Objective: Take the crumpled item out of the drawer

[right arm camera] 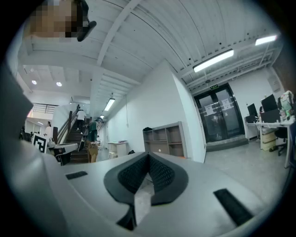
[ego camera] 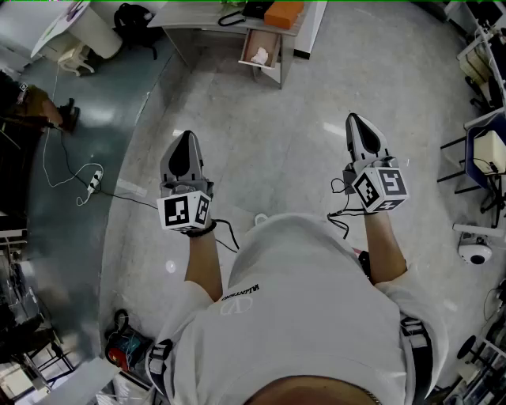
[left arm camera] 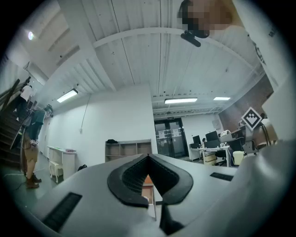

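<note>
The open drawer (ego camera: 261, 47) hangs under a desk (ego camera: 207, 16) far ahead at the top of the head view. A white crumpled item (ego camera: 259, 56) lies inside it. My left gripper (ego camera: 183, 138) and right gripper (ego camera: 353, 120) are held out over the bare floor, pointing toward the desk and well short of it. Both are shut with nothing between their jaws. In the left gripper view the jaws (left arm camera: 148, 156) meet at the tips, and a sliver of the brown drawer (left arm camera: 148, 184) shows below them. The right gripper view shows its jaws (right arm camera: 148, 154) closed the same way.
An orange box (ego camera: 283, 13) sits on the desk. A power strip with cable (ego camera: 93, 182) lies on the floor at left, near a person (ego camera: 32, 107). Chairs (ego camera: 484, 154) and a white dome device (ego camera: 474, 249) stand at right. A bag (ego camera: 126, 348) is behind me at left.
</note>
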A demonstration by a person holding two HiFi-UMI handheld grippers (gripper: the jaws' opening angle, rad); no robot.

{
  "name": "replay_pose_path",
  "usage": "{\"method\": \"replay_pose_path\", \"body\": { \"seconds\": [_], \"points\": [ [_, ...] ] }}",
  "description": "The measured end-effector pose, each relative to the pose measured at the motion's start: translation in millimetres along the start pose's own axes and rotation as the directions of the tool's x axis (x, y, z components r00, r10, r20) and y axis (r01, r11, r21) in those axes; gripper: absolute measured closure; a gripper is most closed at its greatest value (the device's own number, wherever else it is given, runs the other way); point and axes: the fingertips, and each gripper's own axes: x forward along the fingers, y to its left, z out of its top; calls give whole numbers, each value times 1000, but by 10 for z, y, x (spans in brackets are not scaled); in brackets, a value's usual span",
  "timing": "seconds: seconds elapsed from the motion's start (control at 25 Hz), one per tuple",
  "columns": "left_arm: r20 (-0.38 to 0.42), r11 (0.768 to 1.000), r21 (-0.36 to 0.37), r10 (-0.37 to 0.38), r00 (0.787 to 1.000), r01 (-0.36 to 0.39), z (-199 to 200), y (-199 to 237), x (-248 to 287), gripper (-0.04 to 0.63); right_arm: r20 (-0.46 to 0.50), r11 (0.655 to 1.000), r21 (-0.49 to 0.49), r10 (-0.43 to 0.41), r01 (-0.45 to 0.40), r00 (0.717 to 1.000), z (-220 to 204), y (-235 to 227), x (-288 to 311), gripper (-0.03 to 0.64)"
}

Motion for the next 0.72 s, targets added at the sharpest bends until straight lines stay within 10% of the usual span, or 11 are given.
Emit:
{"method": "replay_pose_path", "body": {
  "seconds": [0.72],
  "points": [
    [-27,999,-10,-51,998,51,-157,509,-208,595,13,999,-10,-53,53,999,-24,447,185,615]
  ]
}}
